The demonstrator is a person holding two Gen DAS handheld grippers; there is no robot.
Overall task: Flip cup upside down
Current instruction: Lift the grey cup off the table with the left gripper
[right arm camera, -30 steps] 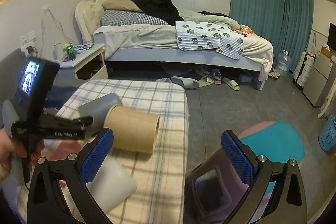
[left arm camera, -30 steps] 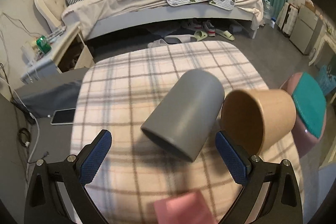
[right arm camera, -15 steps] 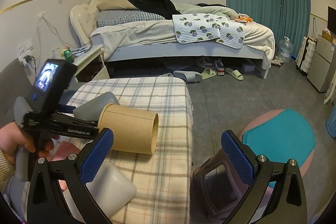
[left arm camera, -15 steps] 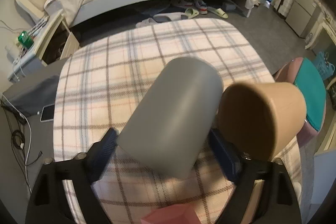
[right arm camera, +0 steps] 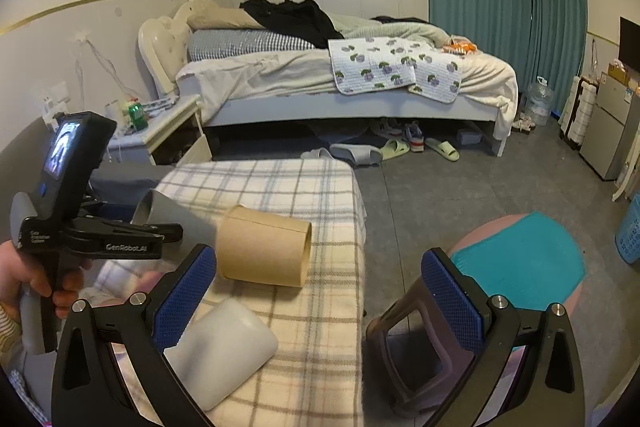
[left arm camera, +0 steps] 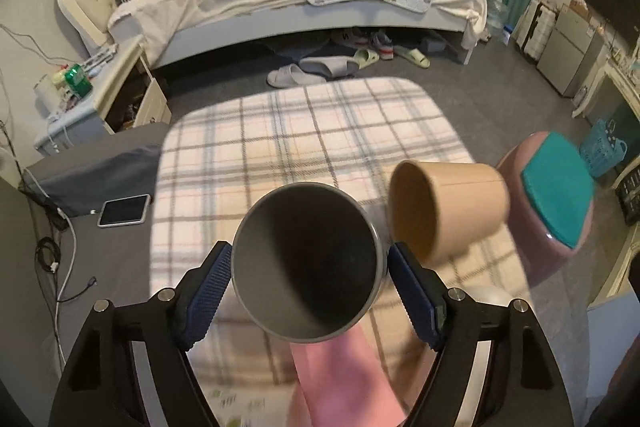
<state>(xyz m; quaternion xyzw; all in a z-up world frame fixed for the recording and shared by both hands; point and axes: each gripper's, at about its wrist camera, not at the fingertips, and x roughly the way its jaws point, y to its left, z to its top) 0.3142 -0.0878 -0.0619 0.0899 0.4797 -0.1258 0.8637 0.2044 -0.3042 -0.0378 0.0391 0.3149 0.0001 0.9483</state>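
My left gripper [left arm camera: 308, 291] is shut on a grey cup [left arm camera: 308, 267] and holds it above the plaid tablecloth [left arm camera: 304, 131], its open mouth turned toward the camera. In the right wrist view the left gripper [right arm camera: 172, 227] holds the grey cup [right arm camera: 160, 211] tilted, mouth up and to the left. A tan cup [left arm camera: 452, 207] lies on its side just right of it, also seen in the right wrist view [right arm camera: 264, 251]. My right gripper [right arm camera: 316, 291] is open and empty, near the table's right edge.
A white cup [right arm camera: 224, 339] lies on its side at the table's near edge. A pink cup [left arm camera: 344, 379] lies below the grey one. A pink and teal stool [right arm camera: 520, 259] stands right of the table. A tablet [left arm camera: 124, 210] lies on the left.
My left gripper closed on the grey cup, lifted it off the cloth and tipped it so its mouth faces the camera. The right gripper has stayed open and barely moved.
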